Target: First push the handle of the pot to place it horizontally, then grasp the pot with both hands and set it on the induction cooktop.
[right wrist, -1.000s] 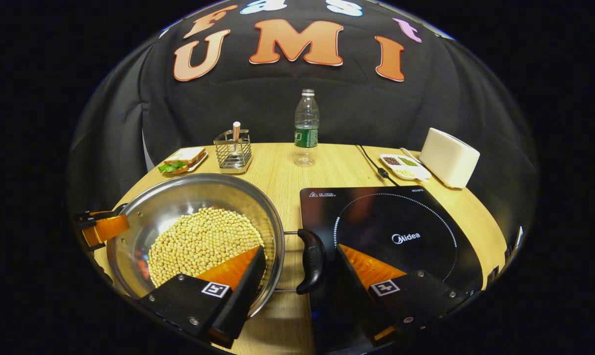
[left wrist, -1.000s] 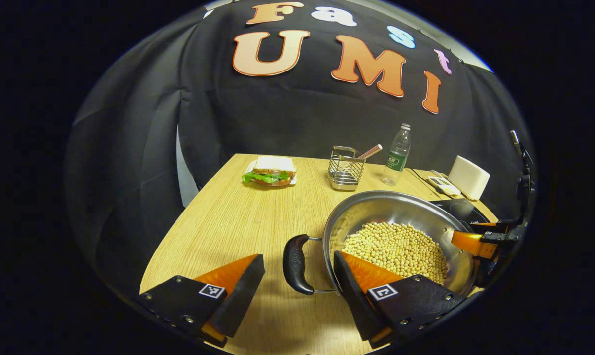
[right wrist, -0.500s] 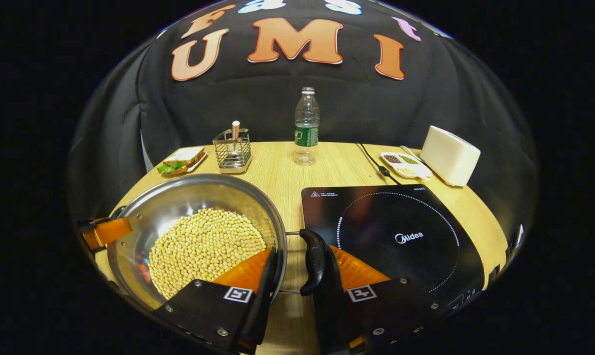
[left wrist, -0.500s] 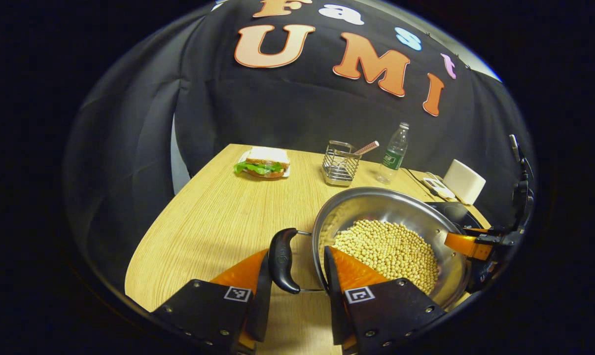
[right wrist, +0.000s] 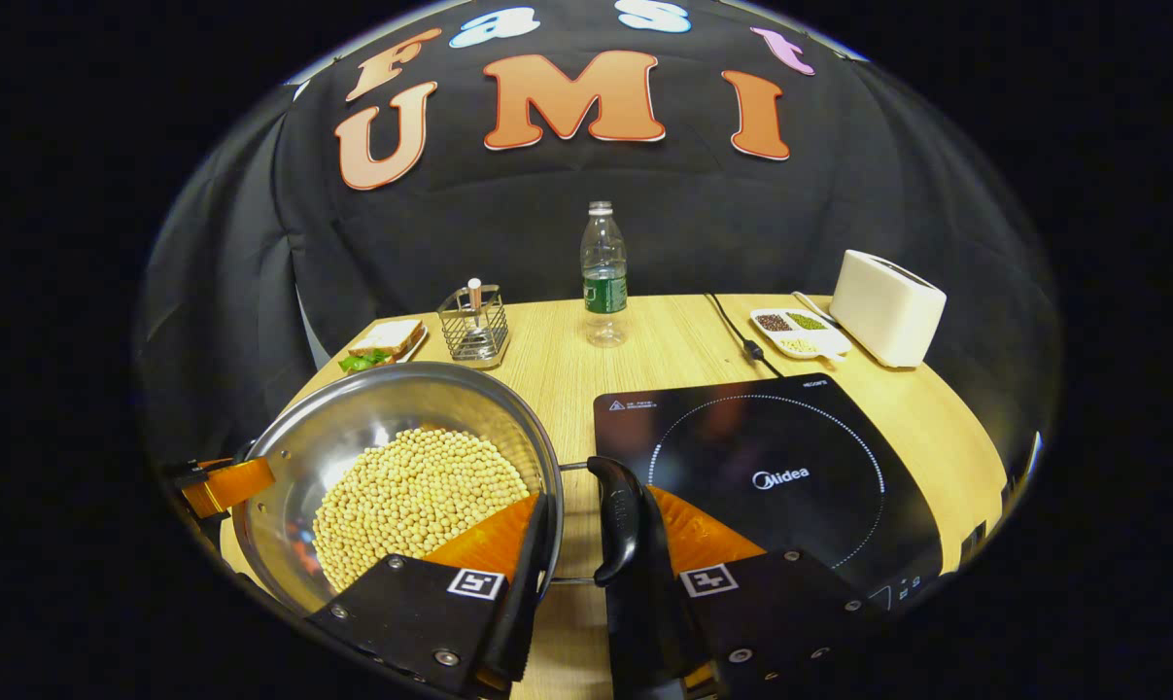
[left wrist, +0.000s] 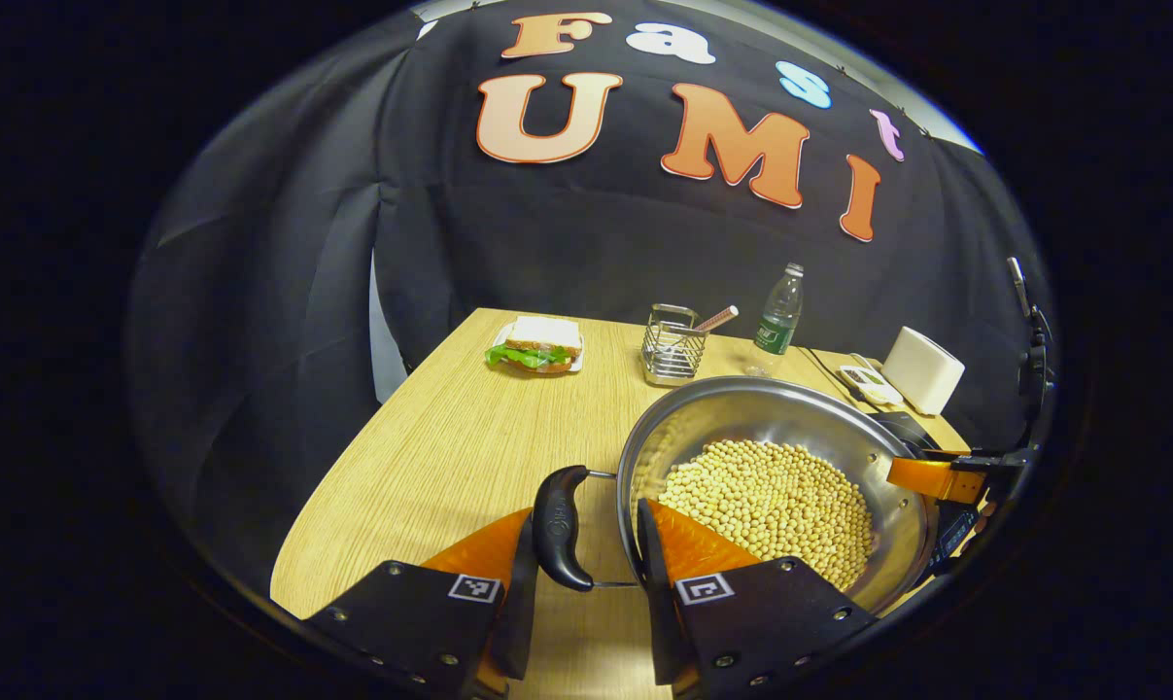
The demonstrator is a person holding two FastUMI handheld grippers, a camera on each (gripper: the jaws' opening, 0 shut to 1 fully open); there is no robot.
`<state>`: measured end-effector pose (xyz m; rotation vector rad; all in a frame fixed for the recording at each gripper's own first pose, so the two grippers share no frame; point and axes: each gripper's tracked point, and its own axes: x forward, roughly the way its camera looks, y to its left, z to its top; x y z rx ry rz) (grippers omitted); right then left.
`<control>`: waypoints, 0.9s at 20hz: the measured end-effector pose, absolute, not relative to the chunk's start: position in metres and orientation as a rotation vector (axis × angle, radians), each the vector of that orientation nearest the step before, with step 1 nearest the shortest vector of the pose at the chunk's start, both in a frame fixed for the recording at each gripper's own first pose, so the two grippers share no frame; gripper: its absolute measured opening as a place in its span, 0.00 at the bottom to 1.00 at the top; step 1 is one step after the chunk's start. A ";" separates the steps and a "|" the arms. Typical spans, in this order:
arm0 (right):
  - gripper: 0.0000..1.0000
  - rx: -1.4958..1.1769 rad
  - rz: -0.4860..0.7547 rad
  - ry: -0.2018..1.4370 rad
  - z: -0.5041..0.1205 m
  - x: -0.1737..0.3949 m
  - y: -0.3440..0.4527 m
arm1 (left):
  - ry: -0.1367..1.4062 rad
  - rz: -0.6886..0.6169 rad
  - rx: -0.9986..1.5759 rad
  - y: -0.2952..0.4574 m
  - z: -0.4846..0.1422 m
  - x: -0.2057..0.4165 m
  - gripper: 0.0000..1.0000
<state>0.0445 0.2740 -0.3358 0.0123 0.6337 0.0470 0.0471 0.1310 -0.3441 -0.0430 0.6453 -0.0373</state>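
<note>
A steel pot (left wrist: 771, 413) filled with soybeans (left wrist: 771, 496) is held between my two grippers over the wooden table. My left gripper (left wrist: 581, 564) is shut on the pot's black left handle (left wrist: 559, 525), one finger outside the handle, the other inside the rim. My right gripper (right wrist: 591, 554) is shut the same way on the black right handle (right wrist: 620, 520) of the pot (right wrist: 382, 399). The black induction cooktop (right wrist: 771, 467) lies just right of the pot. Across the pot, each view catches a finger of the other gripper (left wrist: 936, 478) (right wrist: 226, 483).
At the back of the table (left wrist: 450, 437) are a sandwich on a plate (left wrist: 537, 345), a wire holder (left wrist: 672, 348), a water bottle (right wrist: 603, 277), a seasoning dish (right wrist: 798, 332) and a white toaster (right wrist: 887, 306). A black cable (right wrist: 737, 331) runs to the cooktop.
Both grippers went from open around the handles to shut on them. Since half a second ago both views have risen a little, with the pot staying between the fingers.
</note>
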 end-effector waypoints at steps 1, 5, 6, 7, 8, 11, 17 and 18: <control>0.52 0.016 0.046 0.626 -0.331 0.043 0.269 | 0.640 -0.041 -0.042 0.125 -0.340 0.047 0.50; 0.52 0.037 0.037 0.594 -0.310 0.039 0.245 | 0.618 -0.055 -0.041 0.101 -0.324 0.046 0.50; 0.52 0.039 0.036 0.590 -0.306 0.039 0.239 | 0.612 -0.061 -0.035 0.093 -0.321 0.046 0.50; 0.52 0.041 0.033 0.583 -0.303 0.038 0.231 | 0.609 -0.065 -0.031 0.086 -0.317 0.046 0.50; 0.52 0.041 0.031 0.578 -0.299 0.039 0.225 | 0.606 -0.068 -0.028 0.080 -0.314 0.046 0.50; 0.51 0.048 0.024 0.571 -0.293 0.038 0.203 | 0.599 -0.078 -0.020 0.058 -0.308 0.047 0.50; 0.51 0.056 0.009 0.559 -0.283 0.040 0.158 | 0.599 -0.094 -0.022 0.012 -0.299 0.049 0.50; 0.52 0.061 0.004 0.557 -0.281 0.039 0.149 | 0.598 -0.099 -0.021 0.003 -0.299 0.049 0.50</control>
